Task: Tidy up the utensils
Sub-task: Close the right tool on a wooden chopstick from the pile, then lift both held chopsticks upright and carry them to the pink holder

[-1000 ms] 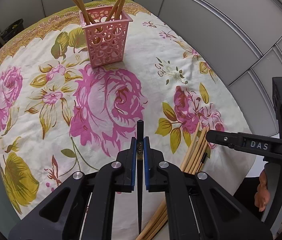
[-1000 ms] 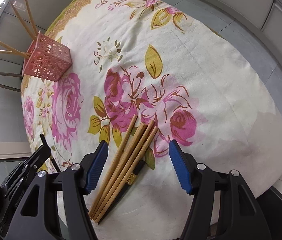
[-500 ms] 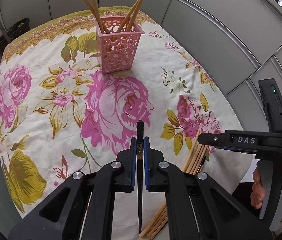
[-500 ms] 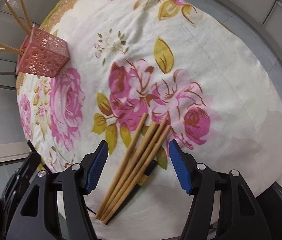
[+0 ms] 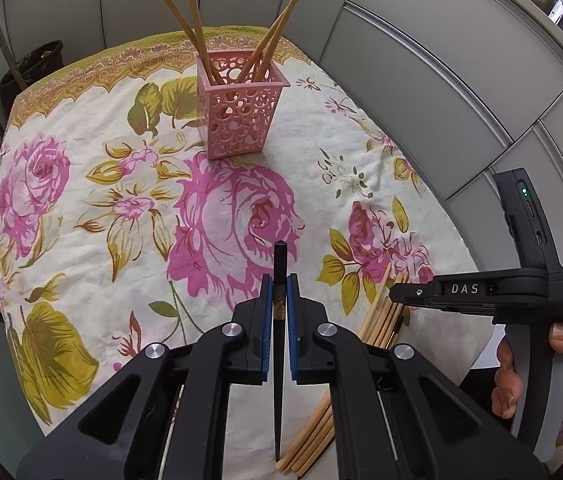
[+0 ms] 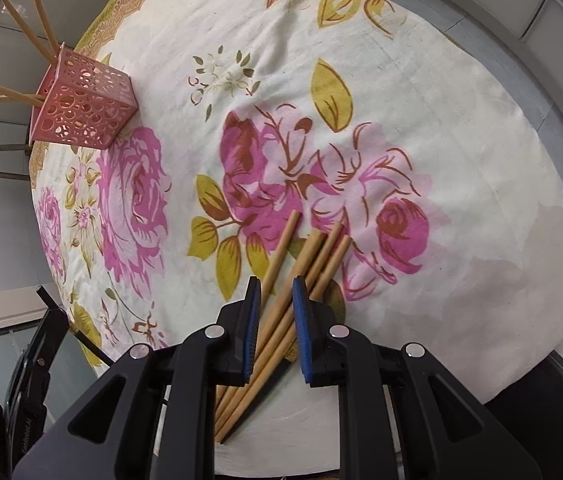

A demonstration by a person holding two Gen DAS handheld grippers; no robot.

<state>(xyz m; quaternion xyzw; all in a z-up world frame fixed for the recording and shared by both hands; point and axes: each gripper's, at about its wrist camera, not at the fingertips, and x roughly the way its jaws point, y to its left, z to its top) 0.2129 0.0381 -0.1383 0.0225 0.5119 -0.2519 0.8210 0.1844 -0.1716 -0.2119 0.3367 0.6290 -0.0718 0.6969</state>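
My left gripper [image 5: 278, 285] is shut on a black chopstick [image 5: 279, 344] and holds it above the floral tablecloth [image 5: 129, 208]. A pink perforated holder [image 5: 239, 114] stands at the far side with several wooden chopsticks [image 5: 197, 28] in it; it also shows in the right wrist view [image 6: 81, 110]. My right gripper [image 6: 275, 292] hangs over a bundle of wooden chopsticks [image 6: 305, 264] lying on the cloth, jaws narrowed and a small gap apart, holding nothing. The bundle also shows in the left wrist view [image 5: 381, 312], with the right gripper [image 5: 397, 292] above it.
The round table's edge [image 6: 553, 288] curves close on the right. Grey cabinet panels [image 5: 421, 80] stand behind the table. A dark bin [image 5: 29, 68] sits on the floor at the far left. A dark chopstick lies partly hidden under the wooden bundle.
My right gripper's jaws have narrowed from wide open to a small gap and it has moved down over the wooden bundle. My left gripper, still holding the black chopstick, has risen and tilted toward the holder.
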